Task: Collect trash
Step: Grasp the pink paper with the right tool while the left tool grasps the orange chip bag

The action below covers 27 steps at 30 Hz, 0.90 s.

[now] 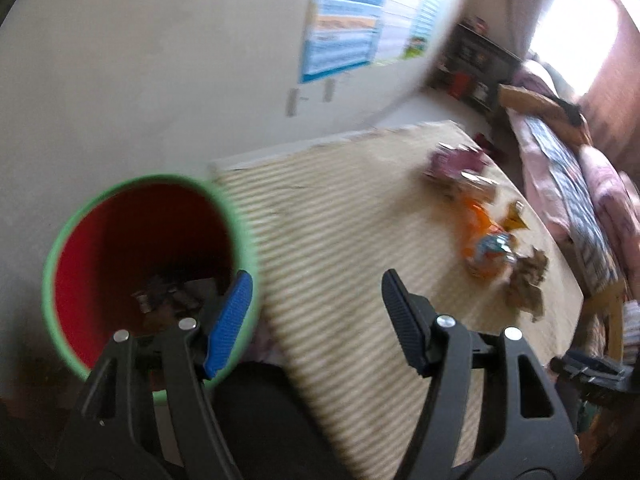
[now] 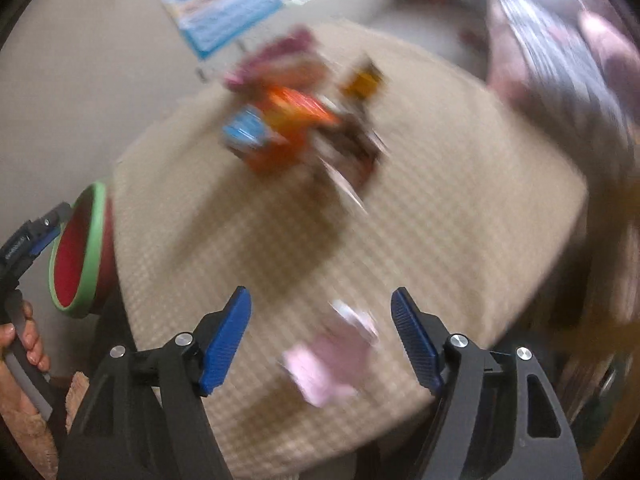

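Observation:
A red bin with a green rim (image 1: 148, 264) stands beside the table, with dark trash at its bottom; it also shows in the right wrist view (image 2: 78, 252). My left gripper (image 1: 316, 304) is open and empty, its blue finger over the bin's rim. A pile of wrappers lies on the beige tablecloth: an orange one (image 1: 480, 236), a purple one (image 1: 456, 160) and crumpled brown paper (image 1: 526, 284). The pile is blurred in the right wrist view (image 2: 292, 120). My right gripper (image 2: 320, 328) is open above a pink wrapper (image 2: 332, 360), not touching it.
The table (image 2: 460, 220) has a checked beige cloth. A wall with a blue poster (image 1: 344, 36) is behind it. A sofa with patterned covers (image 1: 568, 168) runs along the table's right side. A dark shelf (image 1: 476, 68) stands at the back.

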Motion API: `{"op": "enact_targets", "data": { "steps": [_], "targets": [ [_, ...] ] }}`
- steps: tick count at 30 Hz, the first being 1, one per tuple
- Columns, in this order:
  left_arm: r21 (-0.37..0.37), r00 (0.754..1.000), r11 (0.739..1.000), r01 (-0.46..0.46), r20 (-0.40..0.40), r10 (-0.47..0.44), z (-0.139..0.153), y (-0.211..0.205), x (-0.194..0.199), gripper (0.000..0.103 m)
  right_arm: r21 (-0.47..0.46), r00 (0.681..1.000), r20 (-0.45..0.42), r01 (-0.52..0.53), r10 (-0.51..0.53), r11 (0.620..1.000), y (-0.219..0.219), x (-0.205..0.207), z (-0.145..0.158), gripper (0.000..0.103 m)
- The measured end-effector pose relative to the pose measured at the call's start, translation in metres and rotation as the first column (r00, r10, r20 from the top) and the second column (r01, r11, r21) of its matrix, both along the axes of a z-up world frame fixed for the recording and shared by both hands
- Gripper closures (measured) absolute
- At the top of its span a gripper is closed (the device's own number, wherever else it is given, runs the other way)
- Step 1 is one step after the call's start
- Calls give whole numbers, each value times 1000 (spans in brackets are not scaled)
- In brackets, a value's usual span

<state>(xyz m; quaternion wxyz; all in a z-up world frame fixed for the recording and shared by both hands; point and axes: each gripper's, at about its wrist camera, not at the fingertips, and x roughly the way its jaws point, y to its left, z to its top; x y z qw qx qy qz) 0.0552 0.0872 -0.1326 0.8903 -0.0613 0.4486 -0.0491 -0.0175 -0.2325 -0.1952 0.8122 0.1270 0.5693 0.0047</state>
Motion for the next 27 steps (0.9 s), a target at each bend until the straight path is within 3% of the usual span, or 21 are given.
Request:
{"op": "enact_targets", "data": {
  "steps": [4,6,7,12,16,21,23,27],
  "targets": [
    [7,994,994,112,12,-112,1,-50,14,39,117,997,-77,33,-24,993,-13,-12,-31,36],
    [16,986,986,166,12,-166,2,-77,24,39,165,995,-102,30,-13,986,-11,-13,-44,52],
    [11,982,982,187,12,-187,1,-88,27,39,171,994,-105,23,-5,985,-9,-14,-47,52],
    [16,960,960,280,1,-280,-7,-148,56,39,167,1000,-18,-14,17,986,-6,-20,-32,54],
    [44,935,934,355,-29,-354,-22,-188,78,39,184,1000,-5,-7,8,983,-8,-19,-32,54],
    [68,910,915,398,-157,-384,-59,-208,94,39,201,1000,-3,12,-11,980,-14,-20,-33,53],
    [64,904,914,400,-190,-382,-71,-208,96,45,203,1000,-5,15,-14,979,-15,-21,-33,53],
    [46,909,920,389,-178,-376,-71,-196,91,53,201,1000,-8,13,-12,980,-17,-20,-34,53]
  ]
}}
